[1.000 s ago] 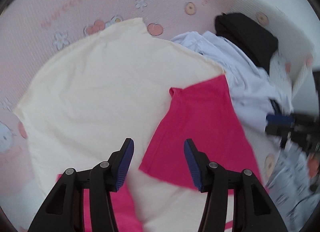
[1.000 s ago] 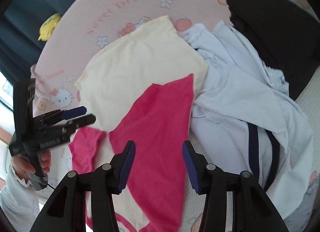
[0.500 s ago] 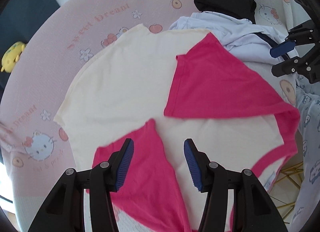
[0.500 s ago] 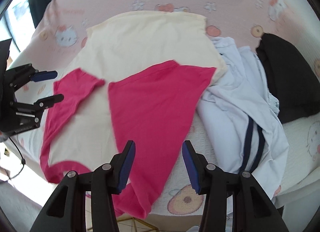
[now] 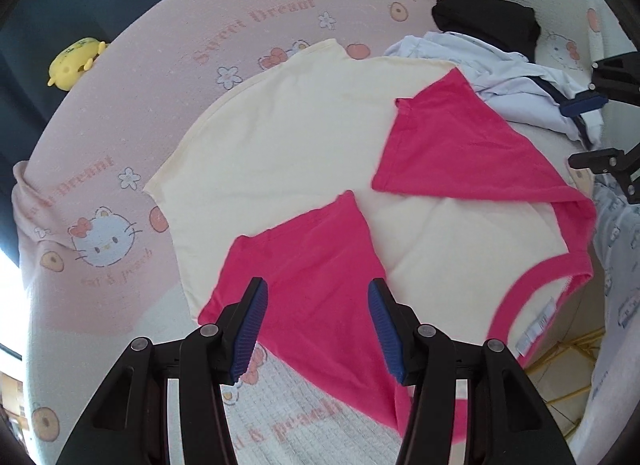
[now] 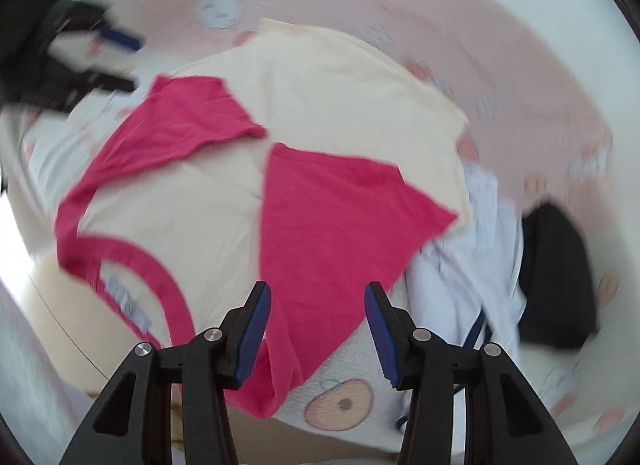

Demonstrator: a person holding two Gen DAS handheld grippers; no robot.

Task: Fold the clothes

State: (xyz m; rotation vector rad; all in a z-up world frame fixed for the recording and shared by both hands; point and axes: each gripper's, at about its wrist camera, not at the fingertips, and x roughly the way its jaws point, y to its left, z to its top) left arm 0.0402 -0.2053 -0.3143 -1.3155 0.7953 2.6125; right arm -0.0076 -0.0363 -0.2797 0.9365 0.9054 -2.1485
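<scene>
A cream T-shirt with pink sleeves and a pink neckband lies flat on the pink bedspread. Both pink sleeves are folded in over its body: one sleeve lies just past my left gripper, the other sleeve lies under my right gripper. My left gripper hovers open above the near sleeve with nothing between its blue pads. My right gripper also stands open and holds nothing; it shows at the right edge of the left wrist view. The left gripper appears blurred at upper left.
A pale lilac garment and a black one are heaped beside the shirt. A yellow plush toy lies at the bed's far edge. The bedspread carries cartoon prints. The bed's near edge runs just under both grippers.
Both grippers drew back from the shirt toward the bed's near edge, so the whole shirt with both folded sleeves shows. The right view rolled strongly. Neither gripper's opening changed.
</scene>
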